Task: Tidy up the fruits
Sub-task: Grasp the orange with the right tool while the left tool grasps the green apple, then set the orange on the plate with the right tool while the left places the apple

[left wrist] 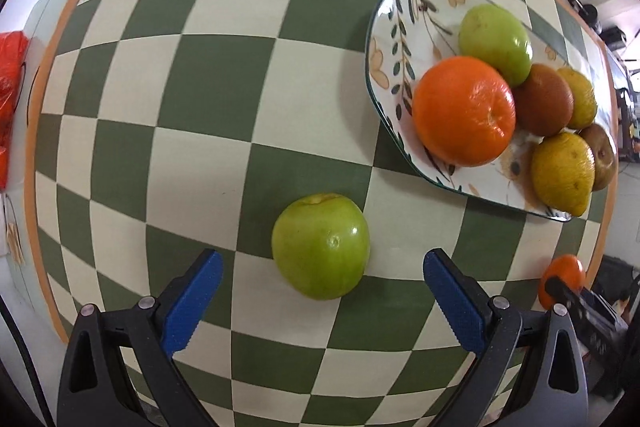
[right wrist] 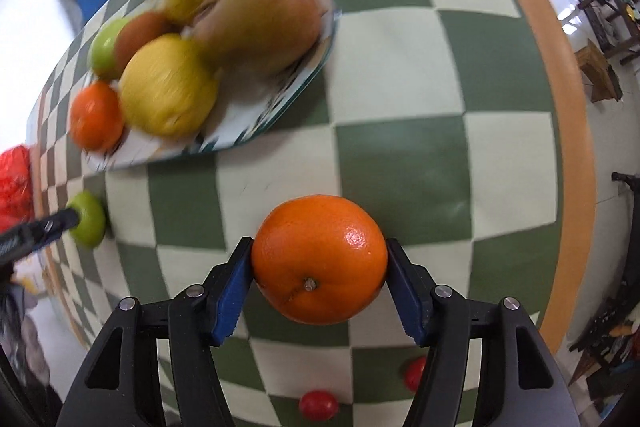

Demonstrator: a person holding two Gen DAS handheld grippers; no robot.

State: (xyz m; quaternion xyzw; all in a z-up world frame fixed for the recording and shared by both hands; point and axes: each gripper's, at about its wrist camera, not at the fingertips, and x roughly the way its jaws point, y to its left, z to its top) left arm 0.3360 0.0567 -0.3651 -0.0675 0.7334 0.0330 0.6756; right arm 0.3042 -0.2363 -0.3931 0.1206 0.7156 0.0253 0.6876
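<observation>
The left claw [left wrist: 322, 293] stands released, its two blue-padded fingers [left wrist: 192, 301] spread wide, and a round green apple [left wrist: 321, 245] lies on the green-and-cream chequered worktop [left wrist: 192, 115] just ahead of the gap between them, touching neither pad. The apple sits roughly on the centre line of that claw, a little nearer the left finger's side than the right.

The right claw [right wrist: 319, 277] is clenched on a glossy orange with a small brown stem end [right wrist: 320, 259]; both blue pads press against its sides, the stem facing the camera. From this view I cannot tell whether the orange rests on the cloth or is lifted off it.

Beyond the green apple and to its right lies a flower-patterned oval ceramic plate [left wrist: 390, 39] with a dark rim. It carries a second green apple [left wrist: 494, 43], a large orange [left wrist: 464, 111] touching it, a brownish-red round fruit [left wrist: 542, 99], two yellow lemons [left wrist: 562, 173] and, at the far edge, what may be a brown pear [left wrist: 604, 155]; the right wrist view of the plate is smeared.

Two small red round fruits [right wrist: 318, 405], perhaps cherry tomatoes, lie on the worktop below the right claw. A red crinkled plastic bag [left wrist: 12, 95] sits at the cloth's far left edge.
</observation>
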